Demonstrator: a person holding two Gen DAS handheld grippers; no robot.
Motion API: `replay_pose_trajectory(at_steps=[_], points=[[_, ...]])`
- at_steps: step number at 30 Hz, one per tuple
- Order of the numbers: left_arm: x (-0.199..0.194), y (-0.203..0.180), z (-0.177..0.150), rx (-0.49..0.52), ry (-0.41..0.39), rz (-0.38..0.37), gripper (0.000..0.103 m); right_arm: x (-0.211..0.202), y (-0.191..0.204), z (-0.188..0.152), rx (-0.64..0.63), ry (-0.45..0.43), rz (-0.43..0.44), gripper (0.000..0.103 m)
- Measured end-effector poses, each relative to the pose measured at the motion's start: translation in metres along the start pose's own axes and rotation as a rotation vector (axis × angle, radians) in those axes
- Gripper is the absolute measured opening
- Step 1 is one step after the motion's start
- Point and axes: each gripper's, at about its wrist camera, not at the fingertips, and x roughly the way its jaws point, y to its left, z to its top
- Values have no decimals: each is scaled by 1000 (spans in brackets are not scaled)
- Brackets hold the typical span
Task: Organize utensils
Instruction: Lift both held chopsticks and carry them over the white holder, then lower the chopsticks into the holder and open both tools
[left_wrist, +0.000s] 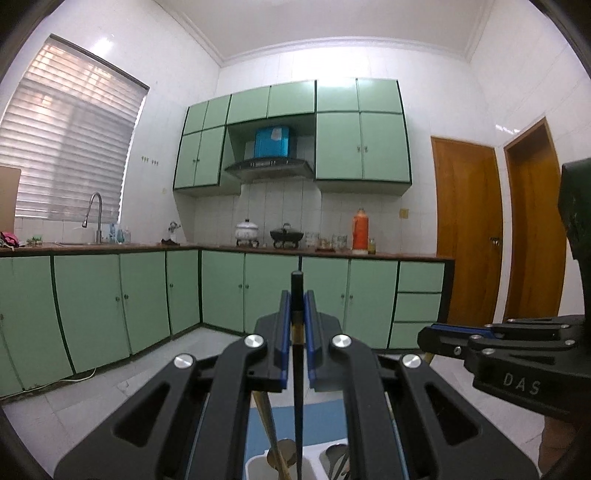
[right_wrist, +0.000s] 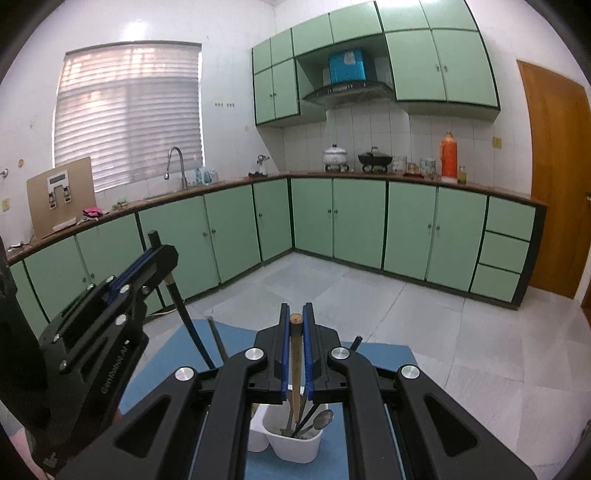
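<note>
Black utensil (left_wrist: 297, 295) clamped upright in left tongs (left_wrist: 297, 321), lower end reaching down toward the white caddy (left_wrist: 258, 467). Wooden-handled utensil (right_wrist: 295, 347) gripped in right tongs (right_wrist: 295, 317), directly above the caddy's near compartment, already holding a spoon (right_wrist: 323, 419) and other pieces. Caddy on blue mat (right_wrist: 384, 356). Partly sorted, by the look of it: some utensils binned, two in hand and left to place; count of any others cannot be told.

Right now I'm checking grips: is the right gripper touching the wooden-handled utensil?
Touching. The right wrist view shows the right gripper closed on the wooden-handled utensil, blue pads pressed against both sides of the handle.
</note>
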Motion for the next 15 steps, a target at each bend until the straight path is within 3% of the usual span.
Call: replay_pose_trajectory(at_steps=[15], points=[[36,27,-53,-18,134,-5,6,57,-18,-38,48,104,29,7]])
